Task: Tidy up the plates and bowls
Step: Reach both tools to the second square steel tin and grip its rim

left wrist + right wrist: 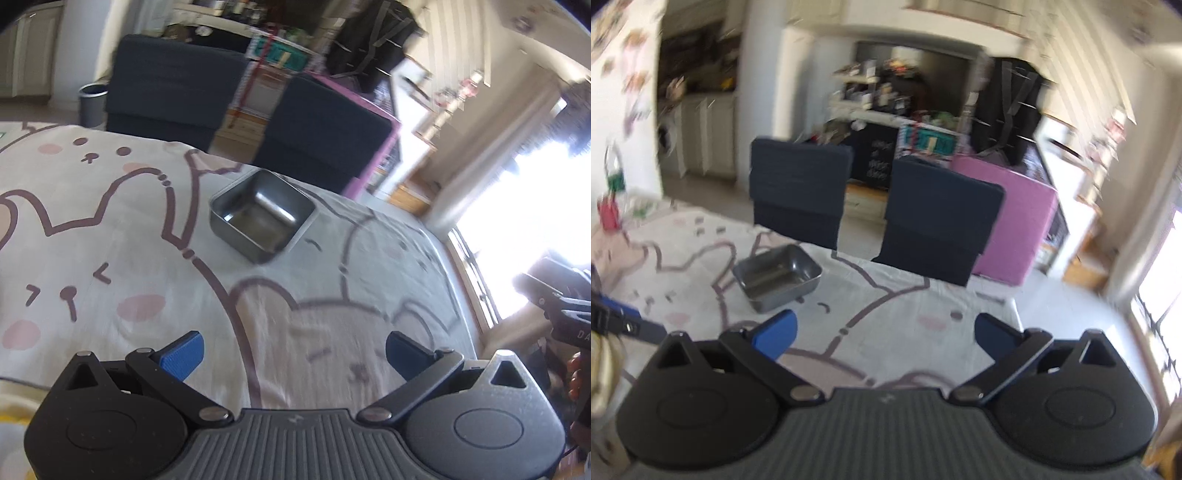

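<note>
Left wrist view: left gripper [293,350] jaws wide apart, empty. Square steel bowl [263,216] sits alone on cartoon tablecloth [110,236], well ahead. Right gripper [884,336] likewise spread, empty, raised. No plates visible; bowl looks placed; remaining work can't tell.

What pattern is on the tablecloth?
Cartoon bunny faces in brown outline with pink cheeks on a white tablecloth; clearest in the left wrist view.

- Left wrist view looks down along its fingers across the tablecloth [122,236], close above it, tilted.
- Right wrist view sits higher, farther back.
- Both share the steel tray [263,216] [777,277], two dark chairs [177,92] [799,192].
</note>
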A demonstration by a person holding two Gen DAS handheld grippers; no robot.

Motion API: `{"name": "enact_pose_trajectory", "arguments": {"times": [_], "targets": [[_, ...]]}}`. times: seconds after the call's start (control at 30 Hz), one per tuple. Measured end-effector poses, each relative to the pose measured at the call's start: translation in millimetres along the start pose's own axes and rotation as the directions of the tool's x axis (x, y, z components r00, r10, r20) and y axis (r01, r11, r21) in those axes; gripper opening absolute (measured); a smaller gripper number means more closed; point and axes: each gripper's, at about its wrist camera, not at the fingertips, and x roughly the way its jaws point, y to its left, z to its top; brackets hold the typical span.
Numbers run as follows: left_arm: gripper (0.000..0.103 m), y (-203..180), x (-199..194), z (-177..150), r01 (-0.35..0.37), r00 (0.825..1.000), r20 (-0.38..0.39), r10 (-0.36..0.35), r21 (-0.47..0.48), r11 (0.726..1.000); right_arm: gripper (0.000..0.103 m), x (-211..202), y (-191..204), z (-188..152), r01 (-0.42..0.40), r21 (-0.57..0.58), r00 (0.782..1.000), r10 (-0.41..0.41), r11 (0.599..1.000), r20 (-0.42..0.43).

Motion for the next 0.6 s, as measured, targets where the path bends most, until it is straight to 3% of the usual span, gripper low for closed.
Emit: {"name": "enact_pose_trajectory", "arguments": {"times": [0.17, 0.27, 0.4, 0.53, 0.6], "targets": [[0.102, 11.4, 37.6, 23.2, -0.024, 0.999, 0.034, 0.029, -0.141, 0.990, 0.103, 68.8, -10.6, 31.7, 0.056, -0.131, 0.998, -0.056, 0.990, 0.003], [0.099, 21.9, 60.9, 32.2, -0.035, 0.998, 0.035, 0.043, -0.211, 0.977, 0.103, 110.5, -10.5, 46.6, -0.023, -0.144, 1.000, 0.021, 0.989, -0.019], [0.087, 40.5, 86.2, 40.5, -0.016, 0.999, 0.025, 0.025, -0.317, 0.948, 0.097, 158.0, 7.0, 59.7, -0.116, -0.179, 0.993, 0.113, 0.977, -0.025], [0.068, 58.5, 101.1, 45.3, -0.007, 0.999, 0.044, 0.023, -0.343, 0.939, 0.069, 206.4, 31.2, 72.9, -0.232, -0.176, 0.971, 0.217, 0.957, -0.100], [0.059, 68.7, 107.7, 46.8, -0.001, 0.998, 0.050, 0.022, -0.384, 0.923, 0.062, 229.5, 50.6, 78.0, -0.266, -0.181, 0.960, 0.244, 0.947, -0.136]]}}
